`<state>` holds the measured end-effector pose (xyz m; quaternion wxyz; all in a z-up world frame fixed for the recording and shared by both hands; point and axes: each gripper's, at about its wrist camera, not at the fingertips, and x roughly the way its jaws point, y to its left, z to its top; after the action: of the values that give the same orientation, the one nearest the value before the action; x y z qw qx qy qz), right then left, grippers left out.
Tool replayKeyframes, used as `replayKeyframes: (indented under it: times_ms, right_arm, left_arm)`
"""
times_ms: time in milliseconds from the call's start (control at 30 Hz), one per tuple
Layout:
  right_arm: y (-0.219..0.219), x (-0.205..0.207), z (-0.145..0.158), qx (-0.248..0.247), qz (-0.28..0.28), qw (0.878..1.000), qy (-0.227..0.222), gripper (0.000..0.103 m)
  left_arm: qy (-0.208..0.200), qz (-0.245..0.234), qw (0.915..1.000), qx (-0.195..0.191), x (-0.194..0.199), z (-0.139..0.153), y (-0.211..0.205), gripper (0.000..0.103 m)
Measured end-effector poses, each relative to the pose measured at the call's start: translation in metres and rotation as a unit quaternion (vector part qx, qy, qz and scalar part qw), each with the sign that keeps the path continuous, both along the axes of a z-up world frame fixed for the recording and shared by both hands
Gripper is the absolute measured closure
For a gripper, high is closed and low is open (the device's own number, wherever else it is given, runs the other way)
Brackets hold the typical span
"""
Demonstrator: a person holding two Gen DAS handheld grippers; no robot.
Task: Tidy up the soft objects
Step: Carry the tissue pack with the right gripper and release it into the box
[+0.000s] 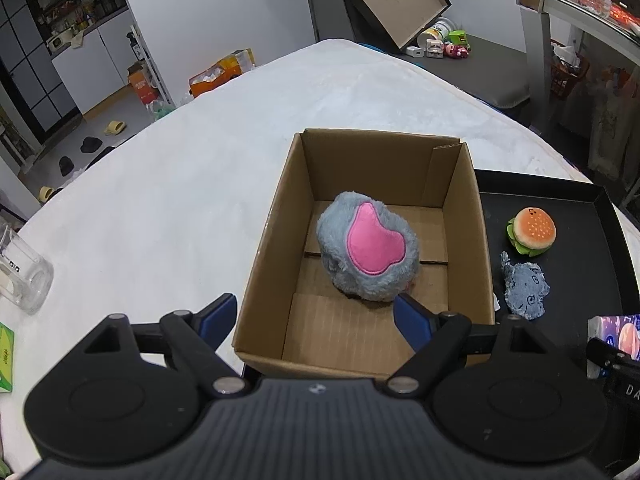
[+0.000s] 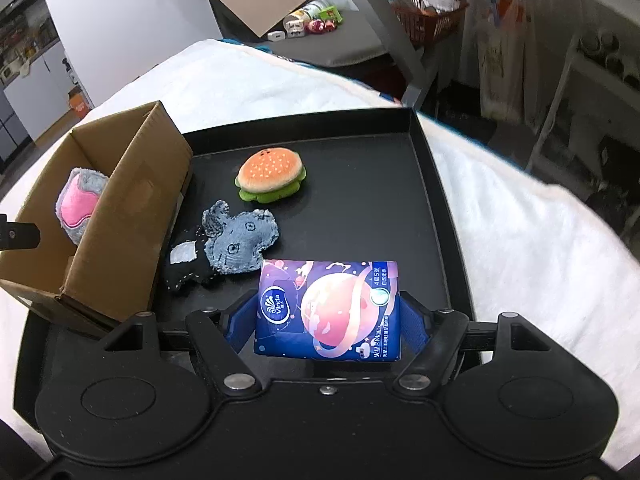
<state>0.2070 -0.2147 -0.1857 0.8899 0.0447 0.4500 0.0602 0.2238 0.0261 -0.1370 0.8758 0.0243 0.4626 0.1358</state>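
Note:
An open cardboard box stands on the white bed and holds a grey plush with a pink patch. My left gripper hangs open over the box's near end, with nothing between its fingers. To the right lies a black tray with a burger plush, a denim plush and a small black stitched toy. My right gripper is shut on a blue and pink tissue pack, held just above the tray's near part. The box stands at the tray's left side.
A clear glass and a green packet lie at the bed's left edge. The white bed cover spreads wide to the left of the box. A grey bench with small toys stands beyond the bed.

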Motion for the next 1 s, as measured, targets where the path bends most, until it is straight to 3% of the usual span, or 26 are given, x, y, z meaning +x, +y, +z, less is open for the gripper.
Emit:
replayKeyframes:
  times_ms: [333, 733, 1000]
  right_arm:
    - [0.005, 0.013, 0.014, -0.001, 0.004, 1.000, 0.017, 0.033]
    - [0.029, 0.022, 0.041, -0.013, 0.039, 0.999, -0.027, 0.033]
    - [0.058, 0.032, 0.063, -0.011, 0.084, 0.994, -0.065, 0.032]
  left_arm:
    - [-0.012, 0.018, 0.9996, -0.018, -0.005, -0.005, 0.017, 0.019]
    - [-0.034, 0.029, 0.9987, -0.025, -0.005, -0.016, 0.037, 0.019]
    - [-0.065, 0.036, 0.9958, -0.055, -0.010, -0.017, 0.054, 0.020]
